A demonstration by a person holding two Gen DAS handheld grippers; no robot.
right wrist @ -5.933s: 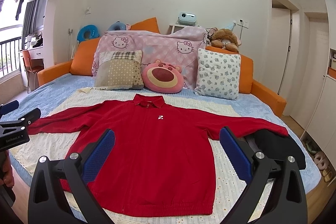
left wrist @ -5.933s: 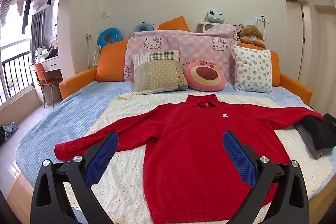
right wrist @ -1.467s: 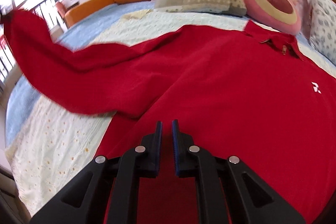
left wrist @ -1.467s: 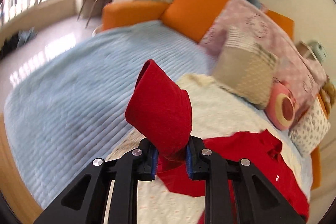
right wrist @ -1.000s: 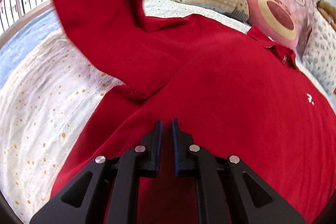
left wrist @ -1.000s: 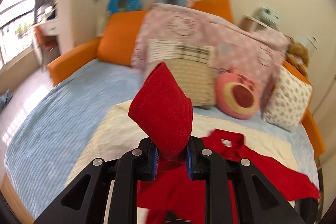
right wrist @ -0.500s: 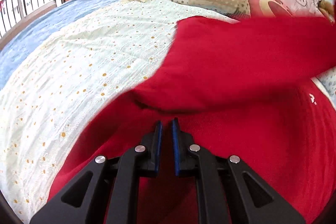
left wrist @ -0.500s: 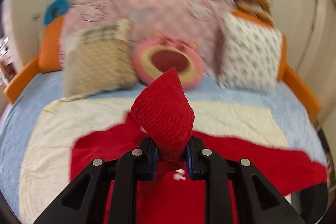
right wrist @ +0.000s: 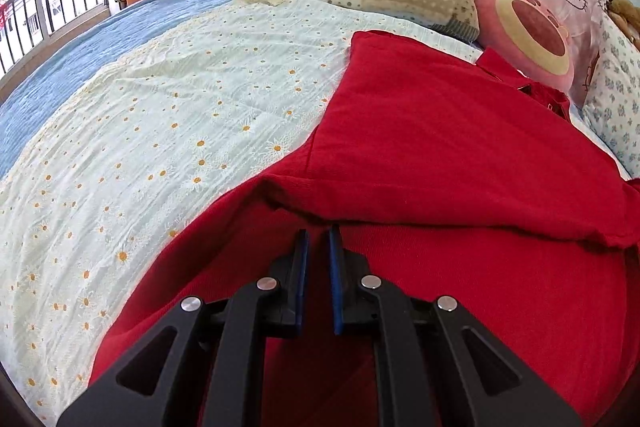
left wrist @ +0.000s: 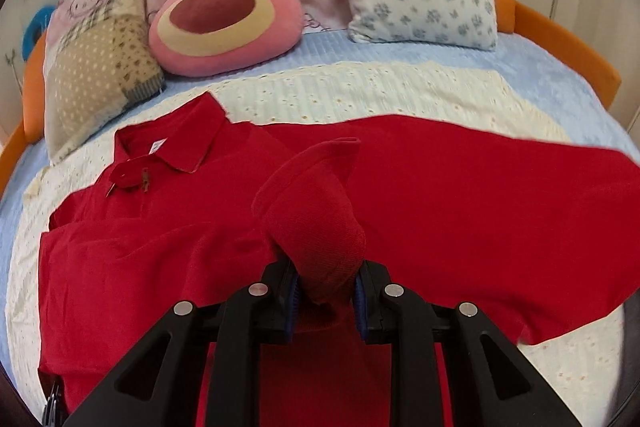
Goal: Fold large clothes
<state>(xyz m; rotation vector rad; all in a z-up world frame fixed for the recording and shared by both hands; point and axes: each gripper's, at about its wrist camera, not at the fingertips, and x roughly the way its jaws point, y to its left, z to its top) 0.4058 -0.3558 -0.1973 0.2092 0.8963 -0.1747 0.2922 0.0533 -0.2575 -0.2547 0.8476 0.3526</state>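
At the start the red shirt (left wrist: 460, 187) lay flat on the bed with both sleeves spread and both tools open above it. Now the left tool (left wrist: 325, 297) pinches the cuff (left wrist: 316, 211) and has carried that sleeve (right wrist: 460, 147) across the chest. The right tool (right wrist: 319, 267) has closed to a narrow gap just over the shirt's body.

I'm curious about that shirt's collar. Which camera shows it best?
The left wrist view: the collar lies fully in sight there, open, with its label showing. The right wrist view catches only its edge, far off beside the pink pillow.
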